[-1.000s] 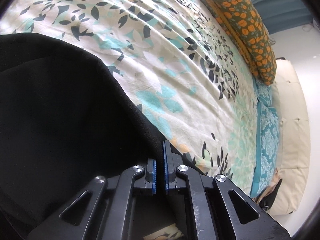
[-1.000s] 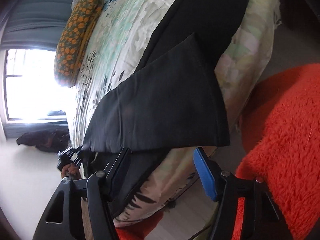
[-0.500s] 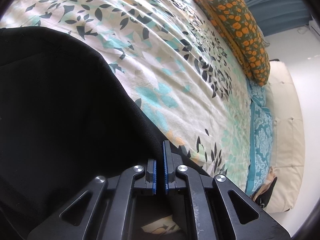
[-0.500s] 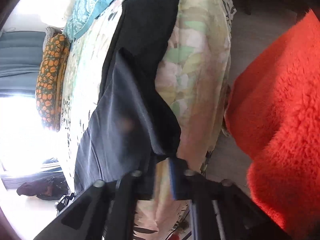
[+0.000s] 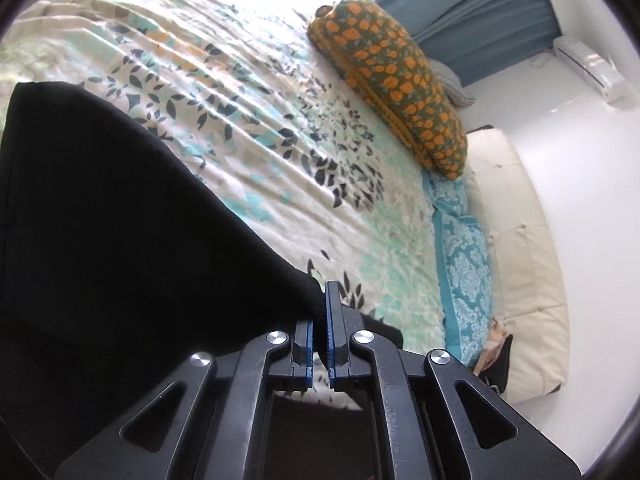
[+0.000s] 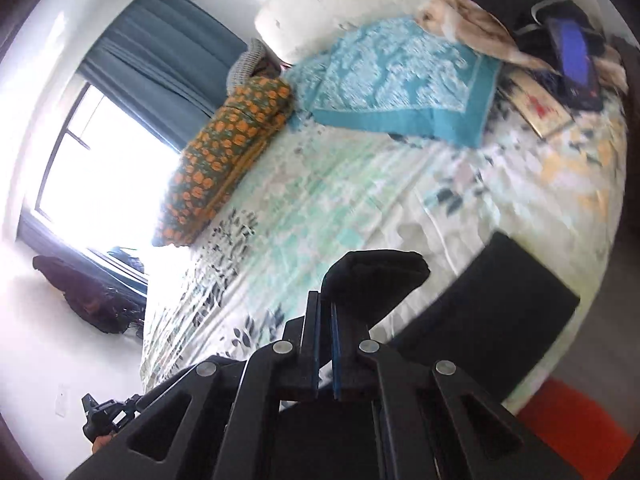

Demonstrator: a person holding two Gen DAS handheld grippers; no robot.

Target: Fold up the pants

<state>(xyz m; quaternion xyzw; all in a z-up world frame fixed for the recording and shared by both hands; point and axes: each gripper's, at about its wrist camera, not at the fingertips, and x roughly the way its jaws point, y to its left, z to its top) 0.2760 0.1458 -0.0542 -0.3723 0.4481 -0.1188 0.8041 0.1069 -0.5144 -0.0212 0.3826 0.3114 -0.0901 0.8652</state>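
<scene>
The black pants (image 5: 112,240) lie on a leaf-print bedspread (image 5: 280,120) and fill the left of the left wrist view. My left gripper (image 5: 319,316) is shut on an edge of the pants, and the cloth runs up and left from the pads. My right gripper (image 6: 325,312) is shut on a bunched corner of the pants (image 6: 372,276), lifted above the bed. Another part of the pants (image 6: 500,316) lies flat at the bed's right edge.
An orange-flowered folded blanket (image 5: 400,80) and a teal patterned pillow (image 6: 400,80) lie near the cream headboard (image 5: 528,260). A book, a tablet (image 6: 576,68) and dark clothes sit at the bed's far corner. A red rug (image 6: 580,420) is on the floor. A window (image 6: 88,168) is at left.
My right gripper closed on a pants corner and lifted it, swinging up over the bed. My left gripper kept its hold and tilted up toward the headboard.
</scene>
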